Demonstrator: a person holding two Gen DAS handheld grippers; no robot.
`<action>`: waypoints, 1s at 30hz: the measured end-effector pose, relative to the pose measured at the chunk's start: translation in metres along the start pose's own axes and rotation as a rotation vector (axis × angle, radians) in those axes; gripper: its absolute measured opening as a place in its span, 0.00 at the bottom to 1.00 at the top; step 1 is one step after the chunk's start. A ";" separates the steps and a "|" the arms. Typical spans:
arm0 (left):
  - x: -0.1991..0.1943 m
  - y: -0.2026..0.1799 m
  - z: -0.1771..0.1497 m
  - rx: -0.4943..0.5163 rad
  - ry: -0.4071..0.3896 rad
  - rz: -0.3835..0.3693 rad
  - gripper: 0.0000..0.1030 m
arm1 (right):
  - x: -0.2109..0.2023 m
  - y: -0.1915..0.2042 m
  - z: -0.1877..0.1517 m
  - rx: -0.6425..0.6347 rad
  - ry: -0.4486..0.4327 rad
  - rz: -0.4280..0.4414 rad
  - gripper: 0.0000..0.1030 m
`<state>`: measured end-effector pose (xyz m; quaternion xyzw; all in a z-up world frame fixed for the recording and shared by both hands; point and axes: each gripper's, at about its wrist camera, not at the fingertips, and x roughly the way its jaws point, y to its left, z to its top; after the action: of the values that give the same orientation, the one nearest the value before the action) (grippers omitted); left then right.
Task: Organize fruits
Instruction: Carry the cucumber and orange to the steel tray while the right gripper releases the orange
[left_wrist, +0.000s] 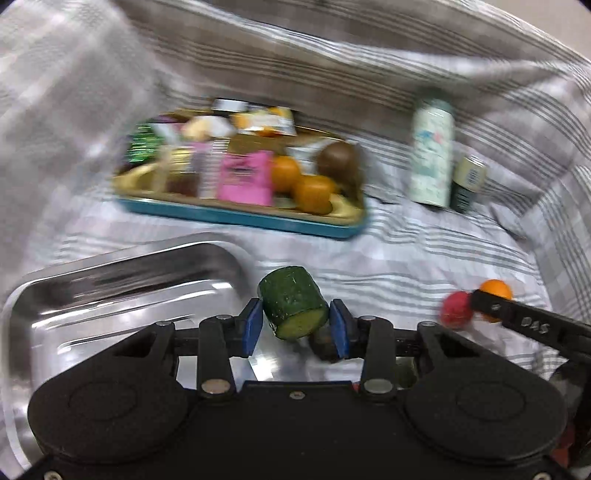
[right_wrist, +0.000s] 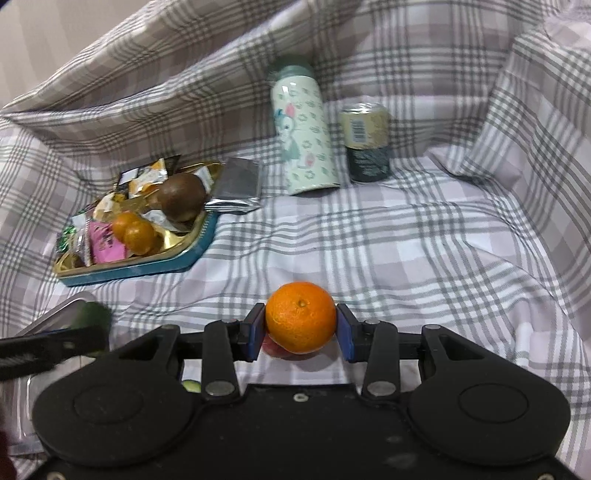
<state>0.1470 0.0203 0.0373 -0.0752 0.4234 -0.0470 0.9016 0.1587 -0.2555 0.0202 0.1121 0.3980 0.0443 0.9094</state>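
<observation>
Cucumber (left_wrist: 293, 308) sits between the left gripper (left_wrist: 297, 326) pads, barely pinched; it could slip; right gripper (right_wrist: 301, 330) squeezes the orange (right_wrist: 301, 316).

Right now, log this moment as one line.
left claw: shut on green cucumber chunk | right claw: shut on round orange mandarin | steel tray: bare

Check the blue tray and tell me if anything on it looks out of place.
The blue tray is overfilled: snack packets are piled with two oranges and a brown fruit, fruit mixed with wrappers. A silver packet hangs over its far end onto the cloth. Nothing looks spilled or damaged.
</observation>
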 end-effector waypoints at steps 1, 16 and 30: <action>-0.004 0.007 -0.002 -0.007 -0.006 0.017 0.46 | 0.000 0.003 -0.001 -0.009 -0.004 0.008 0.40; -0.051 0.095 -0.049 -0.127 -0.067 0.175 0.46 | -0.029 0.100 -0.040 -0.284 -0.080 0.313 0.40; -0.054 0.106 -0.059 -0.170 -0.115 0.171 0.40 | -0.018 0.177 -0.063 -0.422 0.049 0.422 0.40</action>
<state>0.0690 0.1274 0.0223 -0.1178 0.3782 0.0704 0.9155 0.1020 -0.0757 0.0339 -0.0001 0.3699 0.3168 0.8734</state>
